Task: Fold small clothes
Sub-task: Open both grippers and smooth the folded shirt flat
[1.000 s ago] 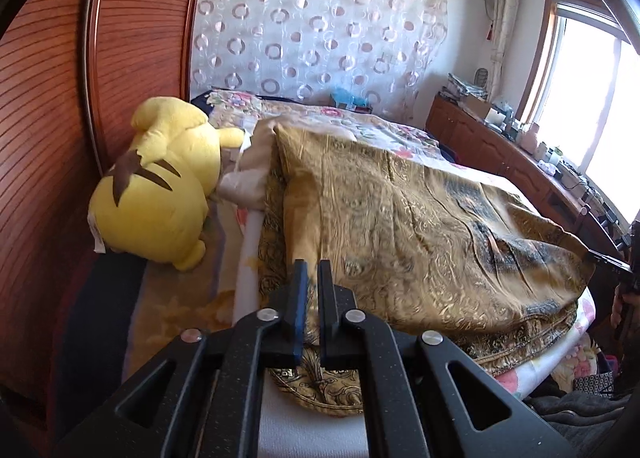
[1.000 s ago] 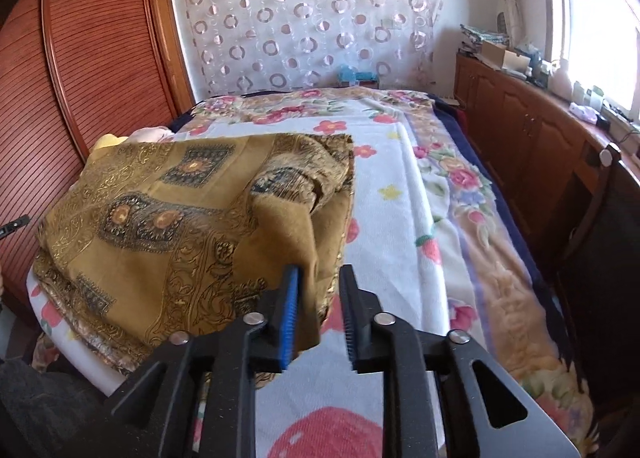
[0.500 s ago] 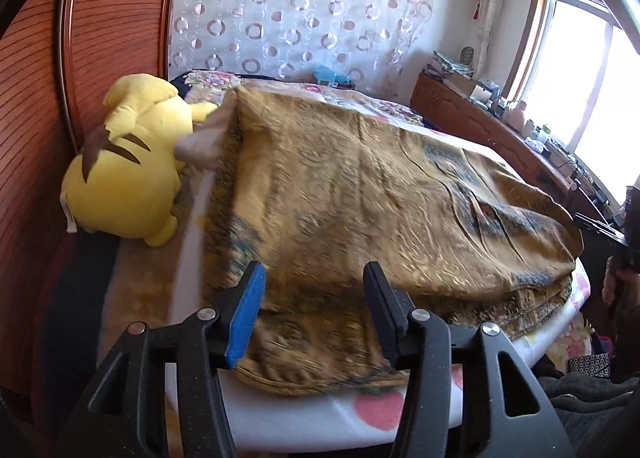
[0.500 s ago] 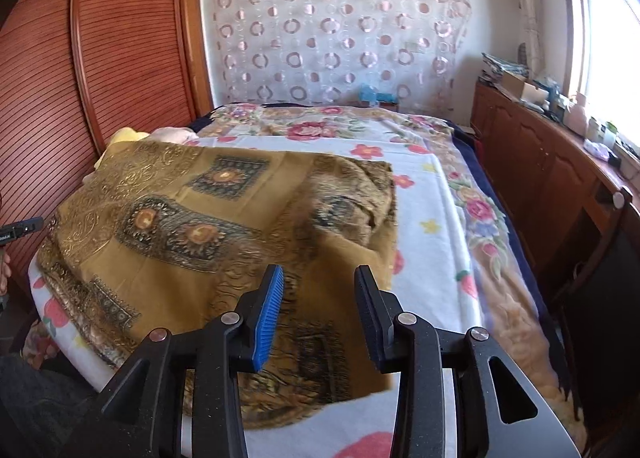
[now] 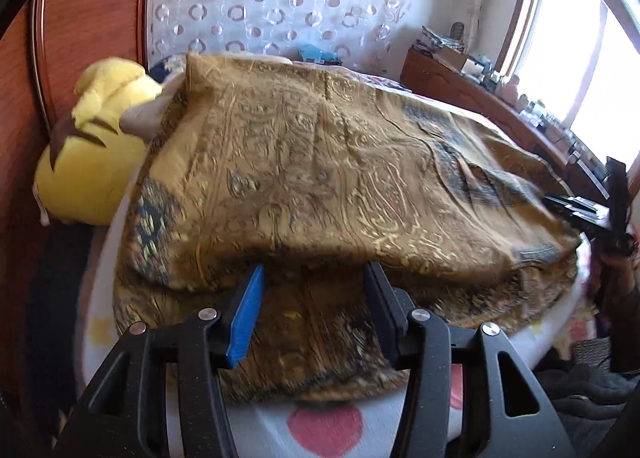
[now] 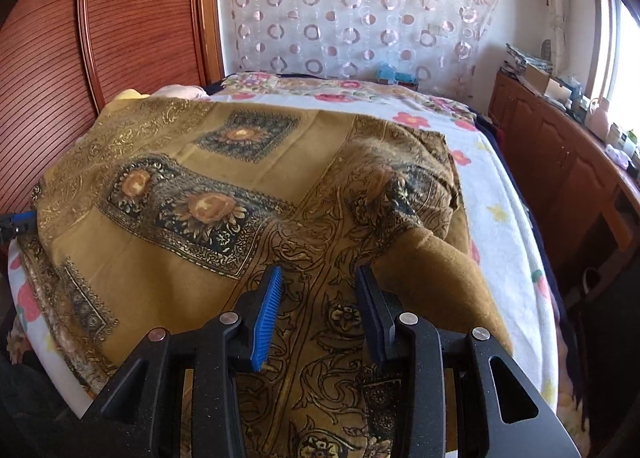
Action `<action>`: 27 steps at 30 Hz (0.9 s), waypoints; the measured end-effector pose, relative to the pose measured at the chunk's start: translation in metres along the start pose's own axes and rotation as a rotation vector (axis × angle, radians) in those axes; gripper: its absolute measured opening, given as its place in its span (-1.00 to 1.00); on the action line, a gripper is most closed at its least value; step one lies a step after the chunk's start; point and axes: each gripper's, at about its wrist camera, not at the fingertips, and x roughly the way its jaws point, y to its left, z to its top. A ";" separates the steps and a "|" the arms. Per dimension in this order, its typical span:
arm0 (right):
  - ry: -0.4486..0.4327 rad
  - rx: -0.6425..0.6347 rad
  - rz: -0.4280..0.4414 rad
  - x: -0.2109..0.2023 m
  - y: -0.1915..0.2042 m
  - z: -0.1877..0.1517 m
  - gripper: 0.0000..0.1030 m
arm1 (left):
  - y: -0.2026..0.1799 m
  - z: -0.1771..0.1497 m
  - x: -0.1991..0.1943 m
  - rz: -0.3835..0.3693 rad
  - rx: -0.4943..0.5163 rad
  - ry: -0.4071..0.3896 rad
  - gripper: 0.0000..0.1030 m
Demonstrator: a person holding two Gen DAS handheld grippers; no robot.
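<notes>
While both jaws gape wide, left gripper (image 5: 312, 310) and right gripper (image 6: 318, 308) hover over golden cloth (image 6: 208, 194).

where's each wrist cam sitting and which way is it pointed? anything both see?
Left wrist: at the bed's near-left edge, looking across the gold patterned cloth toward the window; the open left gripper fills the bottom, the yellow plush toy lies left, and the right gripper shows at far right.
Right wrist: further right along the near edge, facing the circle-print curtain; the open right gripper is over the cloth; the left gripper's blue pad peeks in at far left.
Shared: the cloth, floral bedsheet, curtain.
</notes>
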 end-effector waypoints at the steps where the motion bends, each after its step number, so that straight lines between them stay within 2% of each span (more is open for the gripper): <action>1: 0.001 0.002 0.001 0.001 -0.001 0.001 -0.24 | 0.000 0.001 0.003 0.007 0.007 0.002 0.01; 5: 0.007 0.009 0.008 0.003 -0.003 0.004 -0.23 | 0.002 0.009 0.013 0.009 0.016 0.012 0.01; 9: 0.011 0.013 0.016 0.007 -0.002 0.004 -0.23 | -0.004 0.013 0.022 0.028 0.067 0.023 0.01; 10: 0.011 0.015 0.018 0.005 -0.002 0.002 -0.23 | -0.005 0.013 0.022 0.028 0.081 0.022 -0.06; 12: 0.010 0.018 0.021 0.003 -0.002 0.001 -0.23 | -0.008 0.013 0.023 0.036 0.108 0.021 -0.39; 14: 0.010 0.021 0.024 0.003 -0.003 0.001 -0.23 | -0.008 0.014 0.022 0.019 0.123 0.025 -0.82; 16: 0.013 0.023 0.026 0.003 -0.003 0.000 -0.23 | -0.010 0.013 0.019 0.007 0.137 0.026 -0.92; 18: 0.014 0.025 0.028 0.003 -0.003 0.000 -0.23 | -0.012 0.013 0.014 0.009 0.145 0.021 -0.94; 24: 0.019 0.038 0.040 0.003 -0.003 0.001 -0.22 | -0.012 0.020 -0.039 -0.060 0.113 -0.032 -0.95; 27: 0.022 0.036 0.038 0.004 -0.002 0.001 -0.22 | -0.009 0.020 -0.052 -0.045 0.091 -0.038 -0.94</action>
